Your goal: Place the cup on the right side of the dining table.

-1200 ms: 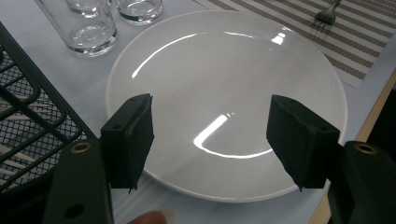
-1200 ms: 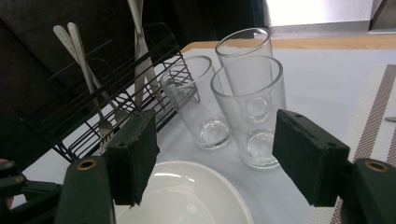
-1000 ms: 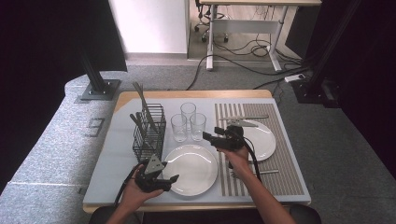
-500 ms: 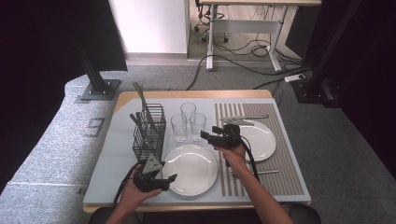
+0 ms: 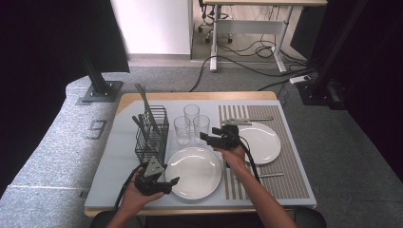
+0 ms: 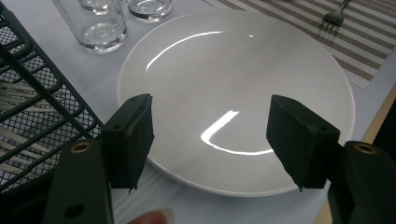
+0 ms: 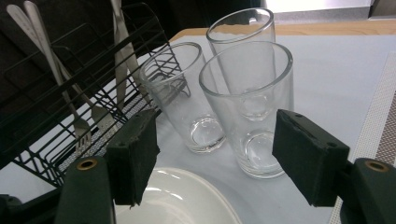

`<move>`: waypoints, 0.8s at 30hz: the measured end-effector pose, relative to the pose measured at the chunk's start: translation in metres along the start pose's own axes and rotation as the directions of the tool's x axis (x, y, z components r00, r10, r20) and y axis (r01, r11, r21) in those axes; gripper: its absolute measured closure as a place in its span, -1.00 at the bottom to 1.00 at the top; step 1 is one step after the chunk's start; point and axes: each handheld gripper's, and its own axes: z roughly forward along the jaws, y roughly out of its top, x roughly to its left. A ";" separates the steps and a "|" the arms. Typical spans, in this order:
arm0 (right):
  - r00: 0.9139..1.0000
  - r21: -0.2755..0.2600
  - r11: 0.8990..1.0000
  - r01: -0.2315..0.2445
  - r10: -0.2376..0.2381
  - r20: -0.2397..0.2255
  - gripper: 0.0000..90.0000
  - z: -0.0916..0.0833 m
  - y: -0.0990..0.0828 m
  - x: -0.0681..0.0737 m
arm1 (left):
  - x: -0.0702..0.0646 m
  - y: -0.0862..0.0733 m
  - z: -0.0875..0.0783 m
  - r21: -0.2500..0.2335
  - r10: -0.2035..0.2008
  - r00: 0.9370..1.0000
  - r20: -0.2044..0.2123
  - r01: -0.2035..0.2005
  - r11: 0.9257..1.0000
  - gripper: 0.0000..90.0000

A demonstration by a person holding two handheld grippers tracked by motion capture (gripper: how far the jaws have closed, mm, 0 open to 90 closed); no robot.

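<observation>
Fingers of both grippers stand apart, grasping nothing. Right gripper [image 5: 205, 138] points at three glasses [image 7: 247, 102] grouped mid-table, nearest just ahead of its jaws. Left gripper [image 5: 174, 181] hovers at the near plate [image 6: 243, 93]; a second plate [image 5: 260, 142] sits on the striped mat [image 5: 285, 175]. One wire basket [image 5: 151, 137] holds cutlery.

White plate [image 5: 194, 172], brown-striped placemat [image 5: 290, 175], black basket [image 5: 151, 138]
</observation>
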 end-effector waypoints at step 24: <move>0.999 0.032 0.999 0.005 -0.007 0.049 -0.33 0.021 -0.002 -0.007 | 0.000 0.000 0.000 0.001 0.002 1.000 -0.001 -0.002 1.000 -0.29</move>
